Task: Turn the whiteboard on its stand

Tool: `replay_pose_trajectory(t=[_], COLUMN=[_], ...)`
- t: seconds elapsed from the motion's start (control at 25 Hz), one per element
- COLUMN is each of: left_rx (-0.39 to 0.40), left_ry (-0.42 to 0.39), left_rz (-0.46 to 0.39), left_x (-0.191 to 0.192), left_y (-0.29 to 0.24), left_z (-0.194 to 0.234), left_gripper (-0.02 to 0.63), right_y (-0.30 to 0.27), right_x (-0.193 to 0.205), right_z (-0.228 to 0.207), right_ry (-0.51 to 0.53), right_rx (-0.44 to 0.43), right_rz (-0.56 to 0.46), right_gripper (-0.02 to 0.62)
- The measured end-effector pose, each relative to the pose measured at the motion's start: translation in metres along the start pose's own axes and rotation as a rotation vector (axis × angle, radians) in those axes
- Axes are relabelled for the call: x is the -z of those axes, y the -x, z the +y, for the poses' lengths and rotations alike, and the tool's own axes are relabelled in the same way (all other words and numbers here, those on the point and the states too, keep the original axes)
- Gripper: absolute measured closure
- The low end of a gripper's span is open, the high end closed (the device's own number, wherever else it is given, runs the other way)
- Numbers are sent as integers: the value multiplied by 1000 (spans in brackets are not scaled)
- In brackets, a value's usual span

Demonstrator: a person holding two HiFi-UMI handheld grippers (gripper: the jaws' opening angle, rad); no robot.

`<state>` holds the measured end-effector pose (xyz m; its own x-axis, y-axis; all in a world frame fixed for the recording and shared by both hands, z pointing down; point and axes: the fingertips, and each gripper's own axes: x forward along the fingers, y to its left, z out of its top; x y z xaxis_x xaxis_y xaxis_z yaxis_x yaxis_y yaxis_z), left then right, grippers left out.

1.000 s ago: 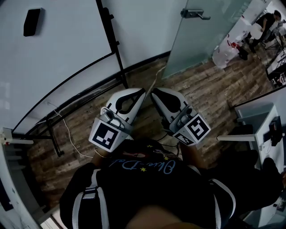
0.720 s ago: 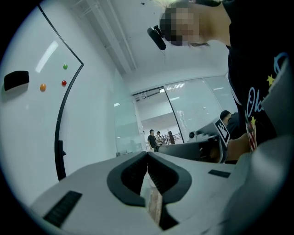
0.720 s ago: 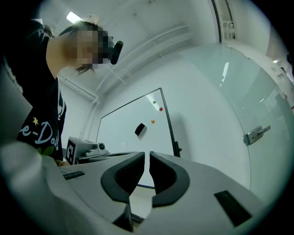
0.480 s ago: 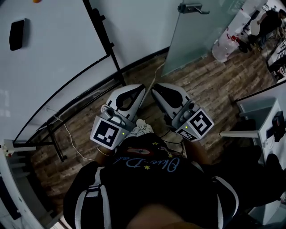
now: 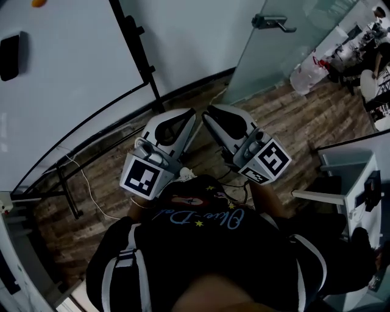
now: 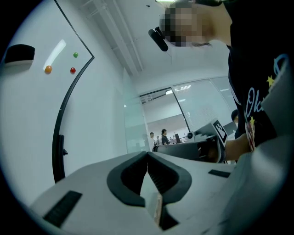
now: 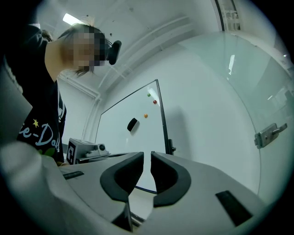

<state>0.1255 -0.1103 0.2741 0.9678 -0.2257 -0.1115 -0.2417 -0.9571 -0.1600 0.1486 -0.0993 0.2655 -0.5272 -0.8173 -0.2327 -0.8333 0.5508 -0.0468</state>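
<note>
The whiteboard [image 5: 61, 79] fills the upper left of the head view, in a black frame on a black stand post [image 5: 137, 52]. A black eraser [image 5: 9, 56] and an orange magnet [image 5: 38, 3] stick to it. Both grippers are held side by side in front of the person, over the wood floor, short of the board. My left gripper [image 5: 190, 113] is shut, its tips touching with nothing held [image 6: 147, 153]. My right gripper [image 5: 205, 113] shows a narrow gap between its tips [image 7: 147, 156]. Its jaws have just been opening, with nothing between them. The board [image 7: 133, 137] lies ahead of it.
A glass door [image 5: 286, 42] with a metal handle [image 5: 274, 23] stands at the upper right. The stand's foot [image 5: 67, 195] and a loose cable [image 5: 91, 189] lie on the floor at left. A white desk [image 5: 359, 177] is at the right edge.
Both grippers have moved forward together, still side by side. The whiteboard and its eraser have slid toward the left edge of the head view.
</note>
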Motion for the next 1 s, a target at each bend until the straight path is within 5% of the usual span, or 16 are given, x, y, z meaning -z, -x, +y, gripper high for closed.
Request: replay_pose_trajectory(t=[1.0], left_rx=[-222], left_ry=[-17], left_rz=[63], left_x=[22], left_y=[-28], left_z=[91], left_gripper=[591], right_y=[-86], right_x=[19], right_z=[-57], right_ry=[-104], right_rx=[-252], right_rz=[40], right_gripper=[541])
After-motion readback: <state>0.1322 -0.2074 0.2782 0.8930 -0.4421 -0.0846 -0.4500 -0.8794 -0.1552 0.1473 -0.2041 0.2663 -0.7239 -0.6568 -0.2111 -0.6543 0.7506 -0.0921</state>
